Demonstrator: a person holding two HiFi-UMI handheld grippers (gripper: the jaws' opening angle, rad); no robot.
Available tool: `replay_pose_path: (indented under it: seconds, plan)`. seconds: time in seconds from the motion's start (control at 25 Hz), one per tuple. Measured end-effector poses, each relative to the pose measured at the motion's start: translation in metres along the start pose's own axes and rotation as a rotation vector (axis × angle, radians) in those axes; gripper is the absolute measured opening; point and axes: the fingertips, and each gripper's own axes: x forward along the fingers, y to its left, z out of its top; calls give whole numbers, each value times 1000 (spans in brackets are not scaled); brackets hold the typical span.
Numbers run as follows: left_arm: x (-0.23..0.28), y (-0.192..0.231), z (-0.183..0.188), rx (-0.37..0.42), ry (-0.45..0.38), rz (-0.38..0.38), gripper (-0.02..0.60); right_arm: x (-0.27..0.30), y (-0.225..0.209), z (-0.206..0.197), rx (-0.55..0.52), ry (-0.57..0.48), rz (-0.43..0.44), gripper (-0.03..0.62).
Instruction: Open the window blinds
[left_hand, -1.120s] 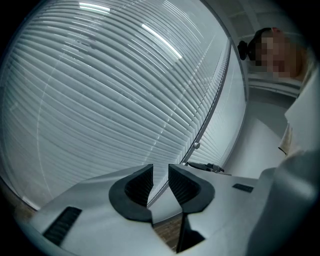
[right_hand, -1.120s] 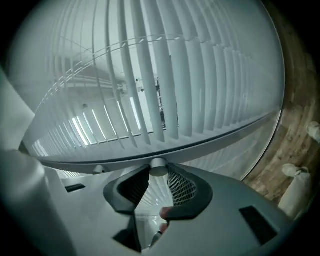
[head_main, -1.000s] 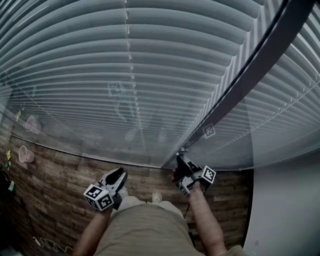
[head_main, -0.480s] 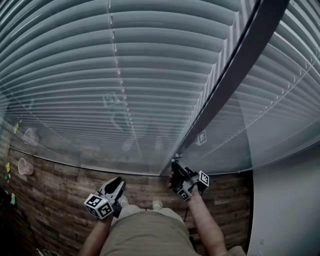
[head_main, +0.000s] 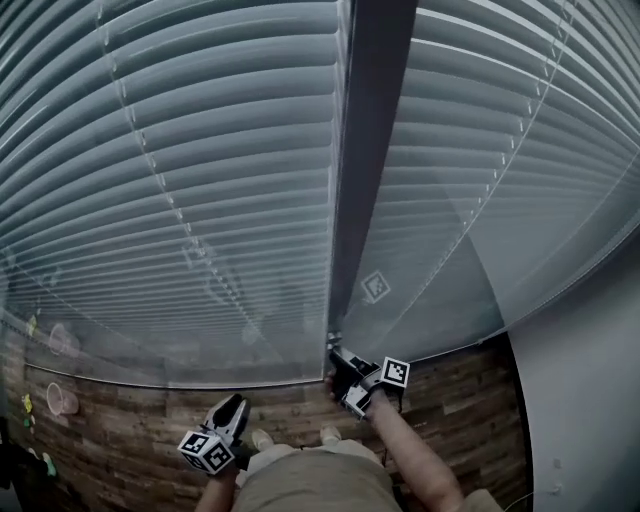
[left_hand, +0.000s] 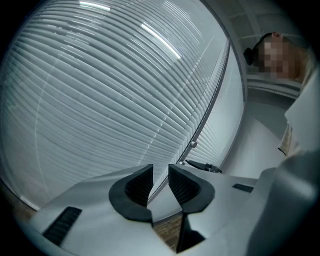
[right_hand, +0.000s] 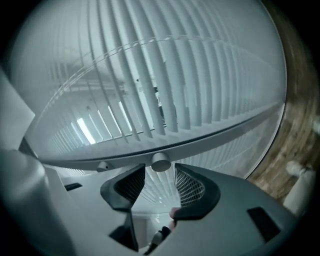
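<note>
Cool, even, grey-blue daylight fills all three views, filtering through the blinds (head_main: 200, 180); nothing throws a hard shadow. In the head view the wide lens bows the slats into broad arcs. The frame post (head_main: 365, 150) at centre is almost a silhouette, and the wooden floor (head_main: 120, 420) along the bottom is dim. A pale reflection (head_main: 375, 287) of a marker cube floats on the glass right of centre. The left gripper view has black corners and white glare streaks (left_hand: 160, 37) on the slats at upper centre. The right gripper view is softer and hazier, brightest at lower left where light breaks between slats. Its edges are dark, and the near right tool (right_hand: 159, 177) is slightly out of focus.
</note>
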Motion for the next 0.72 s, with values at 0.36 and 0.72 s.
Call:
replay_pose_path:
  seconds: [0.36, 0.72]
  plan:
    - [1, -3, -14, -9, 19, 4, 107, -8, -2, -3, -948, 67, -470, 205]
    - [5, -10, 2, 16, 11, 0, 106, 2, 21, 0, -842, -3, -389, 143]
